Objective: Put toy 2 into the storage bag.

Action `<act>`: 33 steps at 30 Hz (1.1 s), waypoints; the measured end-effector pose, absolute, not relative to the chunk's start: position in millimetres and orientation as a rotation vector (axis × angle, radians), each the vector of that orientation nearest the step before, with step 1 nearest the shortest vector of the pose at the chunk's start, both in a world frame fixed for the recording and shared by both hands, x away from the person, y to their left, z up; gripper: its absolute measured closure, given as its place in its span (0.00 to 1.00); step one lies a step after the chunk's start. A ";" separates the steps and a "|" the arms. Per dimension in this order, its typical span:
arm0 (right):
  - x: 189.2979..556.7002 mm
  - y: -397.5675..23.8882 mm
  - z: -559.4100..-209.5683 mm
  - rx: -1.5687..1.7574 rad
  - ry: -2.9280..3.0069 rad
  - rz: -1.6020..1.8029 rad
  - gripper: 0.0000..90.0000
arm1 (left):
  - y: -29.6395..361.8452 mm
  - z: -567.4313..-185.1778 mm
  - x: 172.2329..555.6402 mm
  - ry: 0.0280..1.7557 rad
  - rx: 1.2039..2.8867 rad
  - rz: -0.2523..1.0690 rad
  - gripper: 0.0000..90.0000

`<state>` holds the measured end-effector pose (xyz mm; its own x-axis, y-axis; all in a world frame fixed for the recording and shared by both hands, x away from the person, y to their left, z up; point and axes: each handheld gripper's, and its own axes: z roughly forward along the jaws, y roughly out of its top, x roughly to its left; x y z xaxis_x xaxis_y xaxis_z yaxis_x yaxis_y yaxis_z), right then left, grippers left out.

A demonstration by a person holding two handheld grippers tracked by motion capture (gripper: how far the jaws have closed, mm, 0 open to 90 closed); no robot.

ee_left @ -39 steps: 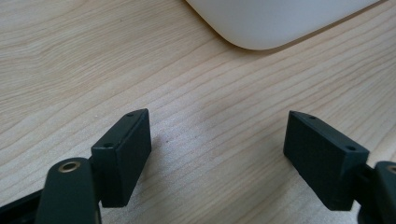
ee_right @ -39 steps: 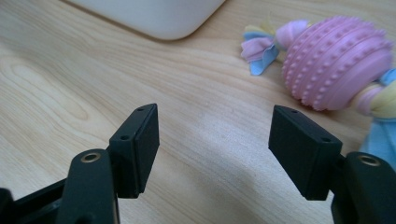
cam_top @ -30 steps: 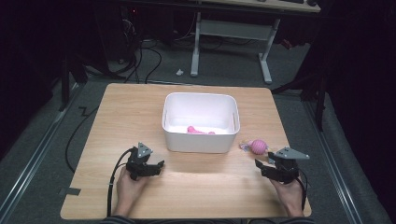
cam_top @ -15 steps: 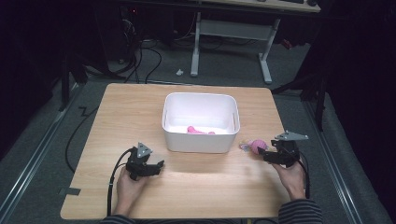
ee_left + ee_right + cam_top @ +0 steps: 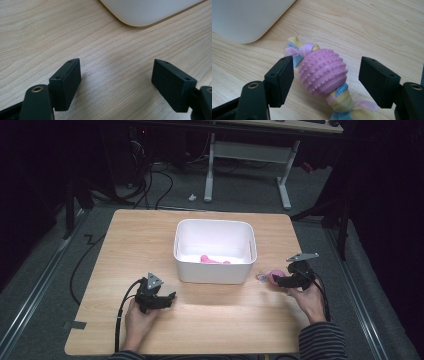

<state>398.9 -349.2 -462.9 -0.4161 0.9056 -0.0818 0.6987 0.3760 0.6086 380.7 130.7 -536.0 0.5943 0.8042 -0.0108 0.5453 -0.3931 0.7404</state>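
Note:
A pink knobbed ball toy [image 5: 323, 72] with pastel cloth tufts at both ends lies on the table [image 5: 225, 320], just right of the white bin [image 5: 215, 270]. My right gripper [image 5: 327, 65] has its jaws on either side of the ball with gaps on both sides; they have just been opening. From above, the toy [image 5: 266, 276] sits at the tips of the right gripper [image 5: 276, 280]. My left gripper [image 5: 170, 298] rests open on the table in front of the bin's left corner, with bare wood between its jaws [image 5: 116, 65].
A second pink object [image 5: 210, 259] lies inside the white bin. A rounded corner of the bin [image 5: 244, 17] is close to the toy, and another corner [image 5: 147, 10] is ahead of the left gripper. Cables trail from both grippers.
The right hand has moved away from the table's front edge up to the toy, and its jaws now straddle the ball. The left hand has kept still.

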 end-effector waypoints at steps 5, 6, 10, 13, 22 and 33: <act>406.0 -348.1 -466.5 1.391 2.260 0.677 0.30 | 130.7 -536.0 380.7 1.065 2.098 0.458 0.26; 406.9 -348.0 -468.3 1.391 2.269 0.669 0.30 | 130.6 -536.1 380.7 1.066 2.097 0.456 0.26; 410.5 -346.5 -473.9 1.398 2.297 0.633 0.28 | 130.7 -536.0 380.7 1.065 2.098 0.456 0.26; 414.0 -345.3 -477.8 1.409 2.315 0.630 0.28 | 130.7 -536.0 380.7 1.065 2.099 0.458 0.26; 416.0 -343.7 -483.5 1.409 2.356 0.591 0.35 | 130.3 -536.0 380.5 1.067 2.100 0.458 0.26; 407.6 -338.6 -477.7 1.364 2.339 0.599 0.36 | 130.1 -536.1 380.5 1.067 2.099 0.459 0.26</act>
